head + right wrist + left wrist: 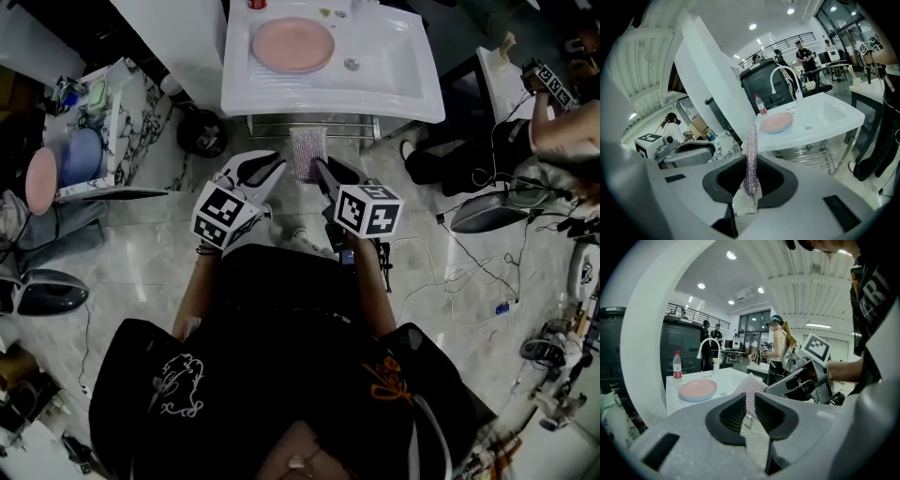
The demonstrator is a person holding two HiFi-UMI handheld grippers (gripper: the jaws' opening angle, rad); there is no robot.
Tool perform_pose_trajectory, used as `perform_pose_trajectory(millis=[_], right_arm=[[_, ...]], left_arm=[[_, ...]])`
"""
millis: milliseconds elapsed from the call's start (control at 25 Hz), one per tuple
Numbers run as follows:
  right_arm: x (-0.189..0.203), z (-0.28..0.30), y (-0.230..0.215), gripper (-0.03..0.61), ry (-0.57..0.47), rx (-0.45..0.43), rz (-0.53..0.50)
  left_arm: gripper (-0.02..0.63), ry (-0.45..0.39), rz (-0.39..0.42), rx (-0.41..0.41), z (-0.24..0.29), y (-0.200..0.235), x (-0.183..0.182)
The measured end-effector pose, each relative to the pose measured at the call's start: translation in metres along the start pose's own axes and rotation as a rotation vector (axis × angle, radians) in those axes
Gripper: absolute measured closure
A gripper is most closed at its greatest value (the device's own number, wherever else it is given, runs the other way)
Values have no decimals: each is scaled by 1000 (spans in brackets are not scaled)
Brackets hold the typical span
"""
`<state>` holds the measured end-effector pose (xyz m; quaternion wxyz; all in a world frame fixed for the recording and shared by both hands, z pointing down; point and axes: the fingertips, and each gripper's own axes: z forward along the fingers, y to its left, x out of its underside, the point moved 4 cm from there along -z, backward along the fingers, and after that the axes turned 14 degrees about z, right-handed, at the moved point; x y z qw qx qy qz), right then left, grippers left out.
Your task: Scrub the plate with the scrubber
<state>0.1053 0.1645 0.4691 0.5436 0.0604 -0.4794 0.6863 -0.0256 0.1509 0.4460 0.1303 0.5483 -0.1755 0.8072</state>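
The right gripper [751, 180] is clamping the sparkly scrubber [750, 150] tight between its jaws. The left gripper [750, 411] is holding nothing, its jaws a narrow gap apart. The pink plate [292, 44] is lying at the left side of the sink [398, 89].

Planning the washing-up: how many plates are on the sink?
1: a pink plate on the white sink, left of the drain. None seems hidden there.
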Motion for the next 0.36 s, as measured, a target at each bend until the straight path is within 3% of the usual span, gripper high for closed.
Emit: perform_pose_trajectory(millis=[360], right_arm=[[6, -10, -10, 506, -3, -1, 7]], left_arm=[[548, 4, 12, 12, 7, -14, -3]])
